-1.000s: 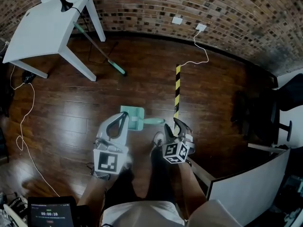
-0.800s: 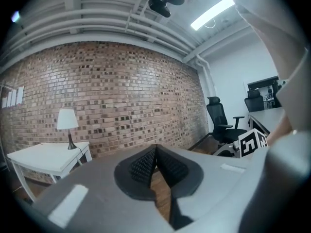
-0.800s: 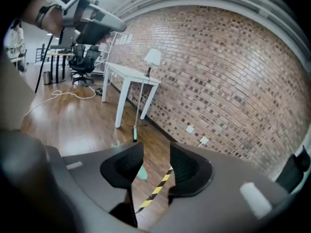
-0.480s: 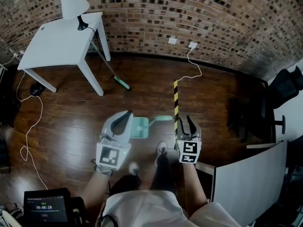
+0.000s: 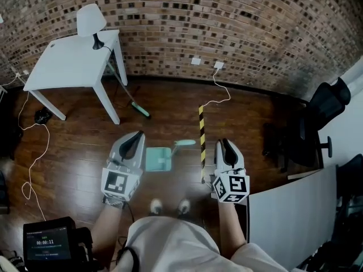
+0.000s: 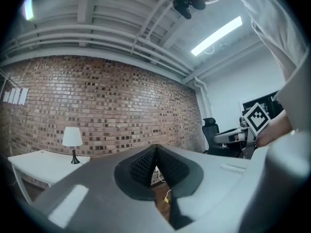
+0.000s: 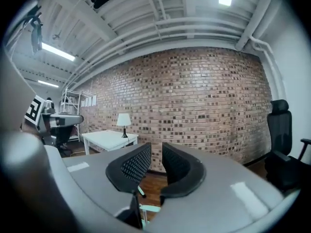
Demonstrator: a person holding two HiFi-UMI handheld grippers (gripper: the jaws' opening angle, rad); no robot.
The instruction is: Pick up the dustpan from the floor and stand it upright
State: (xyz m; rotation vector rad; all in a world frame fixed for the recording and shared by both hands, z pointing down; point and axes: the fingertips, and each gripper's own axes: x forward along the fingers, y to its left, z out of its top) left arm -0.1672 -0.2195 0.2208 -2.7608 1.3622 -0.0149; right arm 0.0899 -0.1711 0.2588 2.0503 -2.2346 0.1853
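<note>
Two empty grippers flanking a dustpan (image 5: 157,159) flat on the floor (image 5: 74,152). Left gripper (image 5: 131,143) jaws together; right gripper (image 5: 227,147) jaws slightly apart, closing.

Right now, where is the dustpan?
In the head view the dustpan lies on the wood floor near the centre, just right of the left gripper, with its handle pointing right toward the yellow-and-black striped tape.

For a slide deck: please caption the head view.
Mint dustpan lies flat on the wood floor between two empty tools, the left tool shut, the right tool closing its jaws.
</note>
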